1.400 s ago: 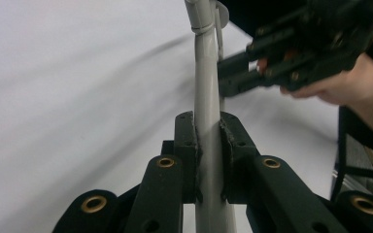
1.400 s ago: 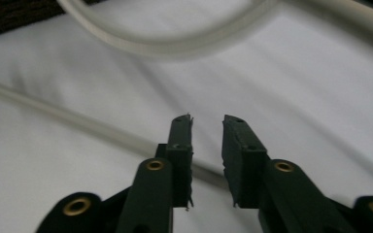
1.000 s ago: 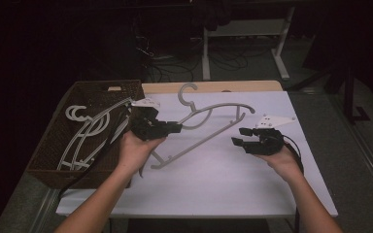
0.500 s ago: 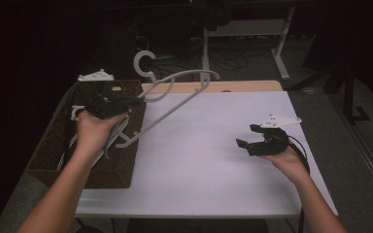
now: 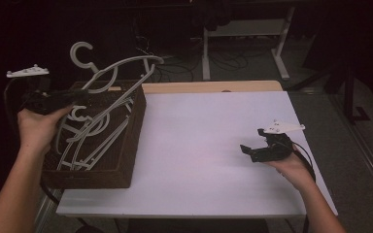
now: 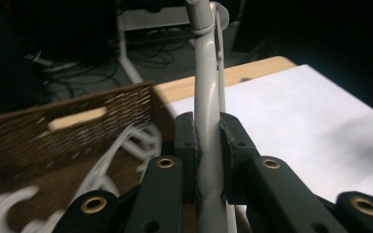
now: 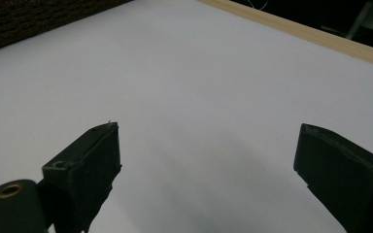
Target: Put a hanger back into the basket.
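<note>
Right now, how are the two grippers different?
The left gripper is shut on a grey hanger; the right gripper is open and holds nothing. The left one is held up over the basket, at the table's left side; the right one sits low over the white table, at its right side. Both are black, each held in a hand and carrying a pale plate on top.

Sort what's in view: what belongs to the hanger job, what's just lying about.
In the job: grey hanger clamped in the left gripper, wicker basket, hangers in the basket, open right gripper.
Lying about: floor cables, white table legs.
</note>
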The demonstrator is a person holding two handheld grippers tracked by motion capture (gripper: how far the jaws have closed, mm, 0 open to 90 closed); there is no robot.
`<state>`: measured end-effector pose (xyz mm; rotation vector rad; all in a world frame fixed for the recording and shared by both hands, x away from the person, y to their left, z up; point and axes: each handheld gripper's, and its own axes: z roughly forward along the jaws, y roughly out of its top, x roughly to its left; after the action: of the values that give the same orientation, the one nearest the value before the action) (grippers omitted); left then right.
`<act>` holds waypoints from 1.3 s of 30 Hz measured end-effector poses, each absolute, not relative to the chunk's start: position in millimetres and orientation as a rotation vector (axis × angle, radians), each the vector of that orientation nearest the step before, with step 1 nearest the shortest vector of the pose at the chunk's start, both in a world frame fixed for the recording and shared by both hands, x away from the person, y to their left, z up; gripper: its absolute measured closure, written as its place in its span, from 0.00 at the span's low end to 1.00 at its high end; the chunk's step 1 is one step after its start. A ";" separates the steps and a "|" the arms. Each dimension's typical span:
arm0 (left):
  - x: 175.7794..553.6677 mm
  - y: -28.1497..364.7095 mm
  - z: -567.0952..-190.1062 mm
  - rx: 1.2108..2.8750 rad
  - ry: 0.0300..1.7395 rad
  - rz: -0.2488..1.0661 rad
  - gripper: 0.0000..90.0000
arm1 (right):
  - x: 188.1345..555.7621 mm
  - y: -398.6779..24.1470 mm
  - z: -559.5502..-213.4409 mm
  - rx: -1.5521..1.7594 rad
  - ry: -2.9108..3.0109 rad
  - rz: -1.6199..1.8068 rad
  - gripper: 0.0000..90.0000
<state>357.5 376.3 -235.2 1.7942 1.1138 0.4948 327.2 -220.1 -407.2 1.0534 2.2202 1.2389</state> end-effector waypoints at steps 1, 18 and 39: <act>357.5 376.3 -235.2 1.794 1.114 0.495 0.89 | 327.2 -220.1 -407.2 1.053 2.220 1.239 0.10; 354.3 450.7 -292.6 1.788 1.269 0.449 0.89 | 329.8 -225.5 -412.6 1.064 2.225 1.193 0.10; 378.7 471.6 -316.1 1.785 1.278 0.361 0.89 | 333.0 -223.8 -414.4 1.069 2.235 1.176 0.10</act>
<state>378.7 471.6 -316.1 1.7852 1.2778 0.3613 333.0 -223.8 -414.4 1.0694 2.2349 1.1761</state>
